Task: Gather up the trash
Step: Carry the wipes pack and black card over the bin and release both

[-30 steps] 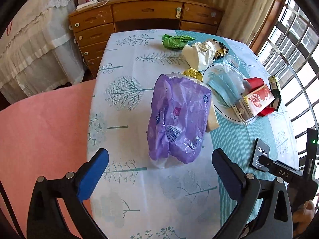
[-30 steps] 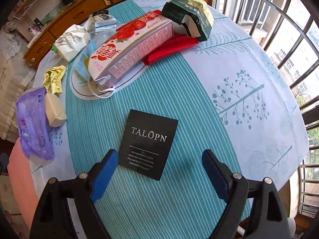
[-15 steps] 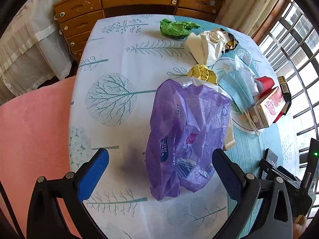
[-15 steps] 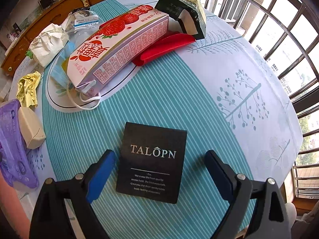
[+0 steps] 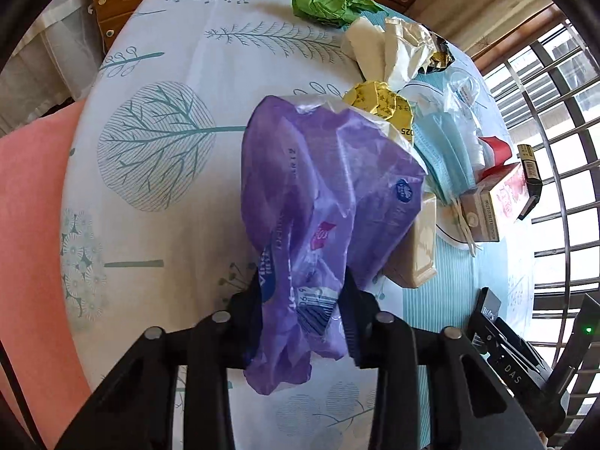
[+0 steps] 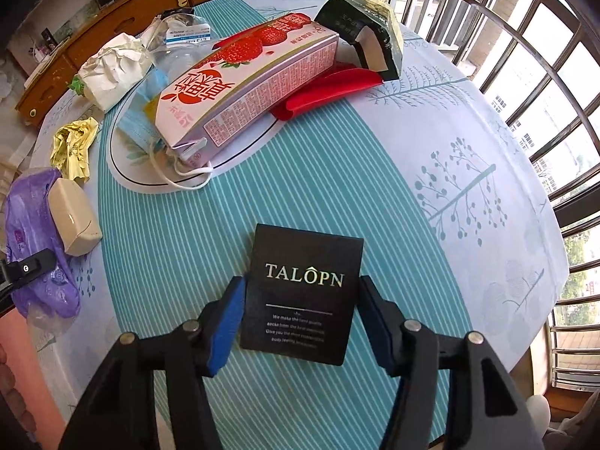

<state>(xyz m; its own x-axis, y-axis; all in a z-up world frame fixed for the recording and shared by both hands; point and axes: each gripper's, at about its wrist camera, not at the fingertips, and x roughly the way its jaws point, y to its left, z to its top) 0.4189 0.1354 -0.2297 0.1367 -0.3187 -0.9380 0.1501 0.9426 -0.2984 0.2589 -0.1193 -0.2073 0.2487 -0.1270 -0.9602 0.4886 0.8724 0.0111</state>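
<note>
My left gripper is shut on the near end of a crumpled purple plastic wrapper that lies on the tablecloth. The wrapper also shows in the right wrist view. My right gripper has closed in on a black TALOPN card; both blue pads touch its side edges. The card lies flat on the striped part of the cloth. It also shows in the left wrist view.
More trash lies beyond: a beige block, yellow foil, strawberry carton, blue mask, red piece, dark green box, white paper, green paper. A wooden dresser and barred window stand behind.
Both grippers moved forward and closed. The left one closed on the purple wrapper's near end. The right one closed on the black card's sides.
</note>
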